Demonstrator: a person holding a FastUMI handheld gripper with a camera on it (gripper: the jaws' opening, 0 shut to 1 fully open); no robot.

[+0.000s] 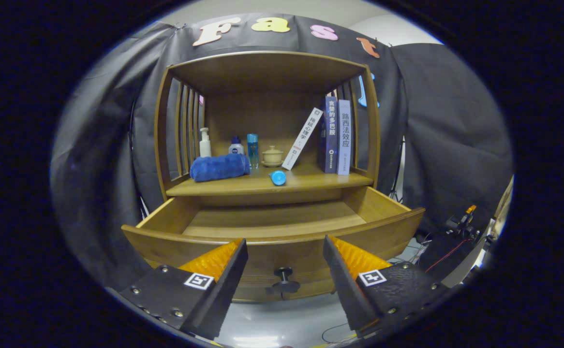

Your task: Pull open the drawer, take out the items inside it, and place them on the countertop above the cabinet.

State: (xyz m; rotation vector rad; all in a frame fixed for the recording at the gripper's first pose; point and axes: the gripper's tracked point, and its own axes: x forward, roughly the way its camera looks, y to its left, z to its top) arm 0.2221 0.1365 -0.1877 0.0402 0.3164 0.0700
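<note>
The wooden drawer [282, 241] stands pulled out of the cabinet, and the part of its inside that I can see is bare wood. Its dark knob [283, 279] sits on the front panel, between my two fingers and slightly beyond them. My gripper [285, 251] is open and holds nothing, with the fingers spread to either side of the knob. On the countertop [311, 181] above the drawer lies a small blue bottle [277, 177] on its side, near the front edge.
Further back on the countertop are a rolled blue towel [219, 167], a white pump bottle [205, 143], two small bottles [244, 147], a lidded ceramic cup [272, 156] and three books [333, 135]. Slatted side walls and a top board enclose the shelf. Cables lie on the floor at right.
</note>
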